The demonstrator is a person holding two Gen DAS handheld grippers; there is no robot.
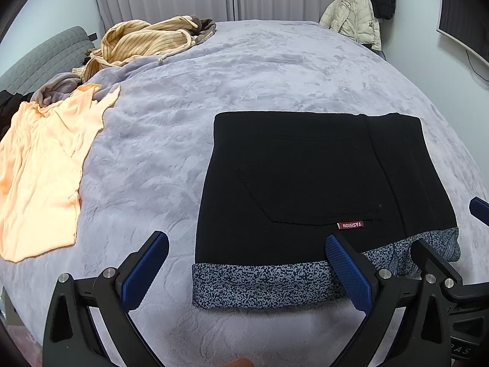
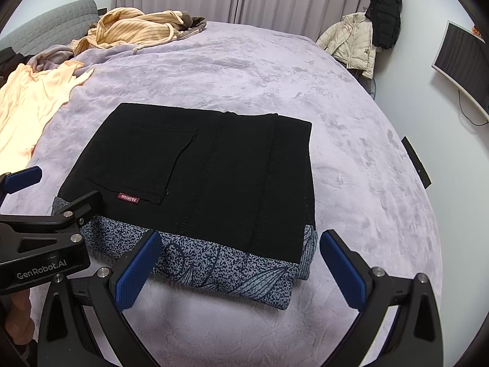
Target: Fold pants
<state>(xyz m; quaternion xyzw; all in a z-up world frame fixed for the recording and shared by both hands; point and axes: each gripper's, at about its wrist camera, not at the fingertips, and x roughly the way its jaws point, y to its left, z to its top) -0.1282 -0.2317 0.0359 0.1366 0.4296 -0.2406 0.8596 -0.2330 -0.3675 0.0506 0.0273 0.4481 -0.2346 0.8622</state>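
Note:
The black pants (image 1: 321,183) lie folded into a flat rectangle on the lilac bed cover (image 1: 244,76), with a red FASHION tag (image 1: 350,225) and a speckled blue-grey lining (image 1: 259,284) showing along the near edge. They also show in the right wrist view (image 2: 214,177). My left gripper (image 1: 247,263) is open and empty, just in front of the pants' near-left corner. My right gripper (image 2: 238,260) is open and empty, its fingers straddling the near-right edge of the lining (image 2: 229,269). The left gripper shows at the left of the right wrist view (image 2: 52,192).
A peach top (image 1: 42,168) lies spread at the left of the bed. A yellow striped garment (image 1: 143,39) is heaped at the far left by the grey headboard (image 1: 42,55). Jackets (image 1: 357,15) hang at the far right, near a wall screen (image 1: 464,24).

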